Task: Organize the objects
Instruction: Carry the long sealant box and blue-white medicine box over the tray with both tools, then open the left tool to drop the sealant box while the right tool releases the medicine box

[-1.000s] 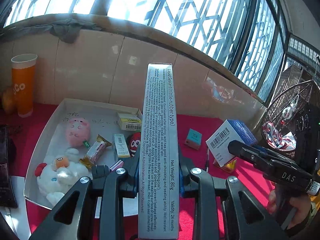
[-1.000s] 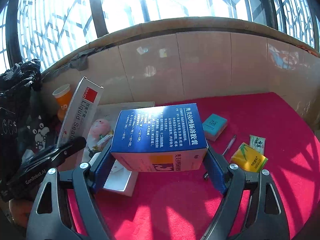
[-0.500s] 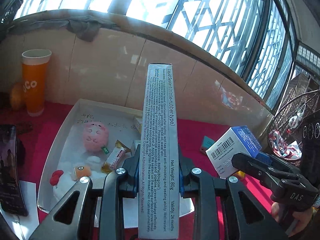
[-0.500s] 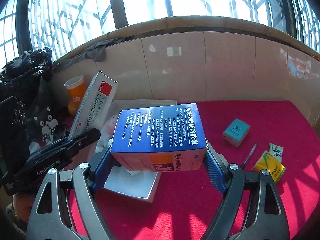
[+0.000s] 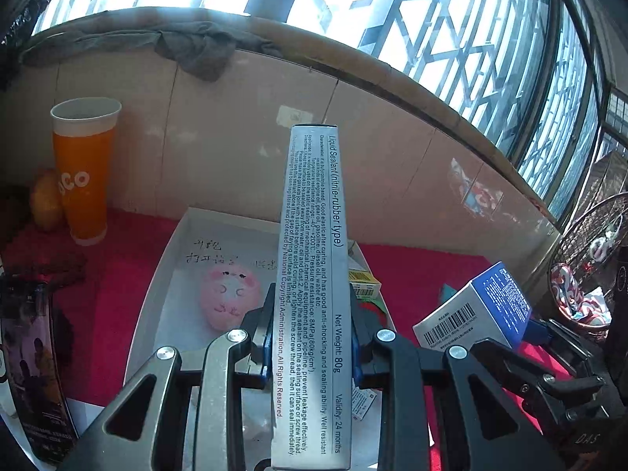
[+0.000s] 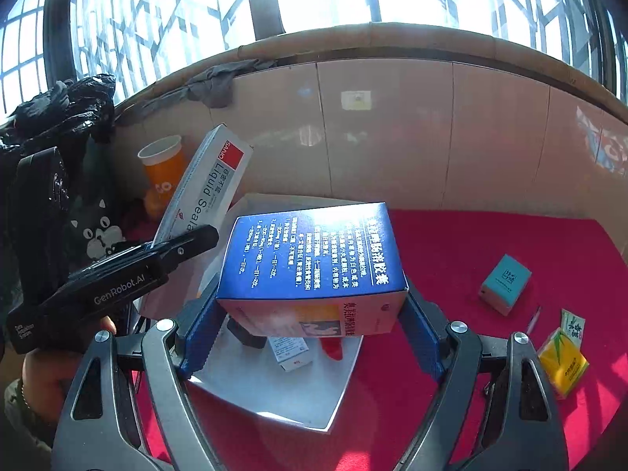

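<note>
My left gripper [image 5: 312,329] is shut on a long grey liquid sealant box [image 5: 312,274], held edge-up above the white tray [image 5: 165,259]. From the right wrist view the same sealant box [image 6: 204,196] slants at the left. My right gripper [image 6: 310,314] is shut on a blue and white medicine box [image 6: 314,255], carried over the near corner of the white tray [image 6: 282,392]. That medicine box [image 5: 479,306] also shows at the right of the left wrist view. A pink plush toy [image 5: 229,294] lies in the tray.
An orange paper cup [image 5: 84,168] stands by the tiled wall at the back left. On the red cloth to the right lie a teal box [image 6: 504,282], a pen [image 6: 533,320] and a yellow packet [image 6: 561,365]. Small boxes [image 6: 290,351] lie in the tray. A wire basket [image 5: 588,267] is far right.
Both grippers have swung left with their boxes. The tray and the orange cup have shifted right in both views, and the blue box now hangs over the tray's corner.
</note>
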`<state>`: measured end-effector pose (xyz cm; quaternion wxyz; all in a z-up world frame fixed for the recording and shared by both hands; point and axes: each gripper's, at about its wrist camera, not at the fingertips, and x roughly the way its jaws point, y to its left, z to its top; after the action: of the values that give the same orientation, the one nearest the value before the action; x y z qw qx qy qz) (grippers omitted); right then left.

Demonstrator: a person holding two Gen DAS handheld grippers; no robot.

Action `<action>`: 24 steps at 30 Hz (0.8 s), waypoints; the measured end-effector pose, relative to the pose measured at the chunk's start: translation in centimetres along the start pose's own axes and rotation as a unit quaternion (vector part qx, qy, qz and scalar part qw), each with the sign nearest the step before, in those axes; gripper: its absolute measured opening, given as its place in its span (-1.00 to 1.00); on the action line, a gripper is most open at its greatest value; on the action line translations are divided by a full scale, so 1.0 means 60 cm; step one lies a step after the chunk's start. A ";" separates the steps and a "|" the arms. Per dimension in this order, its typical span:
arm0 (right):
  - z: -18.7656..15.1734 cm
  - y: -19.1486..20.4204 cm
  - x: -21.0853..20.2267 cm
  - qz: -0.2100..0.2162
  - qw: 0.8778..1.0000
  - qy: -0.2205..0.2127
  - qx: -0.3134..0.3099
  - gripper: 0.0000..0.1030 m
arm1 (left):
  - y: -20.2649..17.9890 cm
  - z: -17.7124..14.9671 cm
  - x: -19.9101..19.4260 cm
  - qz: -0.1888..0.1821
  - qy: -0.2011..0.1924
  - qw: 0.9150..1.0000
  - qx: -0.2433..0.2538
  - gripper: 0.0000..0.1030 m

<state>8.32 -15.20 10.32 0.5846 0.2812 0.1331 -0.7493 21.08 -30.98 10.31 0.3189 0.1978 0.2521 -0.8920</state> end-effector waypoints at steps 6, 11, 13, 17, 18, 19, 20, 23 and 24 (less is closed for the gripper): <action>0.014 0.017 0.027 0.011 1.000 0.007 0.000 0.61 | 0.030 0.036 0.034 0.023 0.014 1.000 0.004 -0.46; 0.037 0.030 0.059 0.009 1.000 0.005 -0.005 0.61 | 0.049 0.065 0.069 0.042 0.036 0.998 0.008 -0.46; 0.051 0.029 0.080 0.001 1.000 0.008 -0.002 0.62 | 0.054 0.067 0.077 0.050 0.039 0.998 0.011 -0.45; 0.064 0.026 0.125 0.000 1.000 0.026 0.008 0.62 | 0.063 0.059 0.091 0.061 0.050 0.997 0.015 -0.45; 0.065 0.026 0.134 0.002 1.000 0.029 0.008 0.62 | 0.063 0.057 0.094 0.062 0.053 0.997 0.017 -0.45; 0.064 0.027 0.143 0.003 0.999 0.032 0.008 0.62 | 0.064 0.055 0.098 0.064 0.055 0.996 0.018 -0.45; 0.063 0.028 0.151 0.002 0.999 0.035 0.007 0.62 | 0.065 0.053 0.101 0.064 0.056 0.996 0.019 -0.45; 0.056 0.030 0.169 0.010 0.999 0.044 0.010 0.63 | 0.062 0.054 0.111 0.067 0.060 0.996 0.028 -0.44; 0.053 0.030 0.173 0.015 0.999 0.048 0.011 0.62 | 0.062 0.053 0.113 0.073 0.061 0.995 0.030 -0.30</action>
<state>7.56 -25.73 7.11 0.5853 0.3250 0.1484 -0.7279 18.10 -38.50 8.15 0.3610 0.2792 0.2294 -0.8597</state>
